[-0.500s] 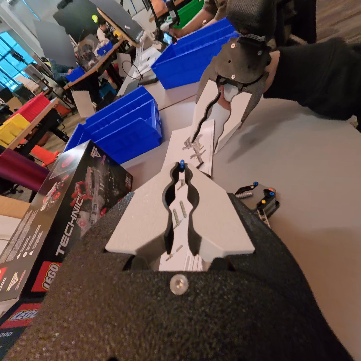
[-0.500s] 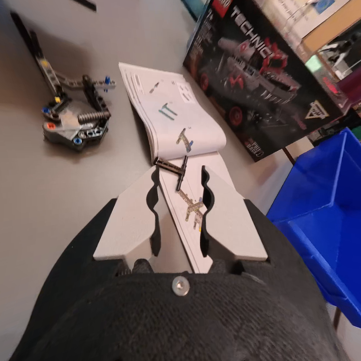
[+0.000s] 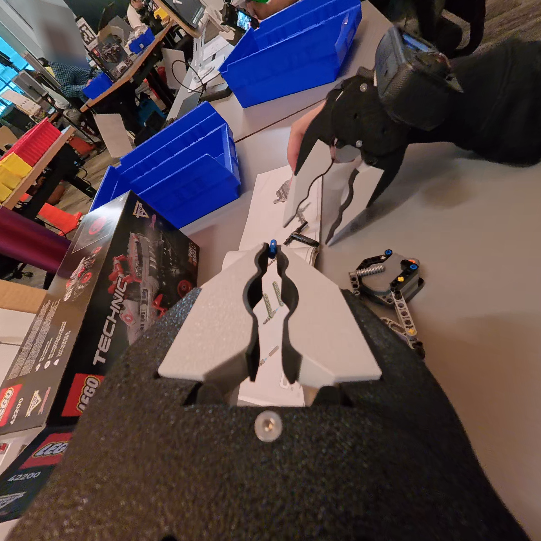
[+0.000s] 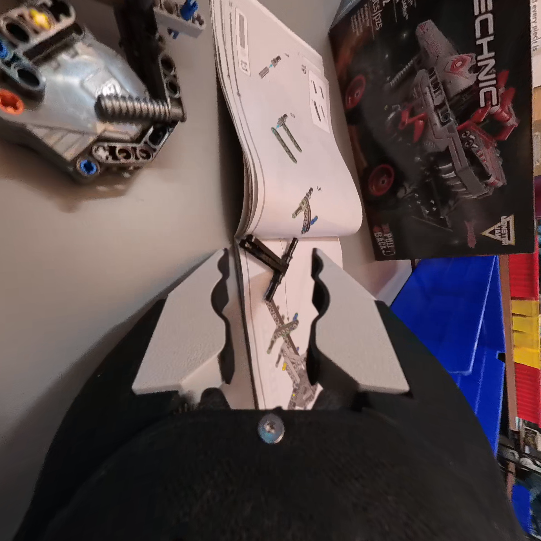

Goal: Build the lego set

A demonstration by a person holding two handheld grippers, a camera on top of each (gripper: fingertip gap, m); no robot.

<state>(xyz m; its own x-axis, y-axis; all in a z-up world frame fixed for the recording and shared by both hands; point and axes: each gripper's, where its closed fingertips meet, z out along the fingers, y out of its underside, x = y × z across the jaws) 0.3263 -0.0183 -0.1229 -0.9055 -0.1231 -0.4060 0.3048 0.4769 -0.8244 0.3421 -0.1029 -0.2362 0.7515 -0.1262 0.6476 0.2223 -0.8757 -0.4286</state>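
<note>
My left gripper (image 3: 272, 249) is shut on a small blue pin (image 3: 272, 246), held above the open instruction booklet (image 3: 265, 222). A black T-shaped Lego piece (image 4: 270, 262) lies on the booklet (image 4: 295, 146) near its spine; it also shows in the left wrist view (image 3: 301, 237). My right gripper (image 4: 268, 254) is open, low over the booklet, with the black piece just ahead between its tips; it also shows in the left wrist view (image 3: 306, 234). The partly built grey and black assembly (image 4: 85, 99) with a metal spring sits on the table, left of the booklet; it also shows in the left wrist view (image 3: 386, 281).
The dark Lego set box (image 3: 117, 292) lies left of the booklet, and it shows beside the booklet in the right wrist view (image 4: 439, 131). Blue bins (image 3: 181, 167) stand beyond it, and a larger blue bin (image 3: 289, 49) farther back. The grey table (image 3: 453, 263) extends right.
My right gripper has come down and closer to the black piece on the booklet, jaws wider apart. My left gripper still holds the blue pin, shifted slightly.
</note>
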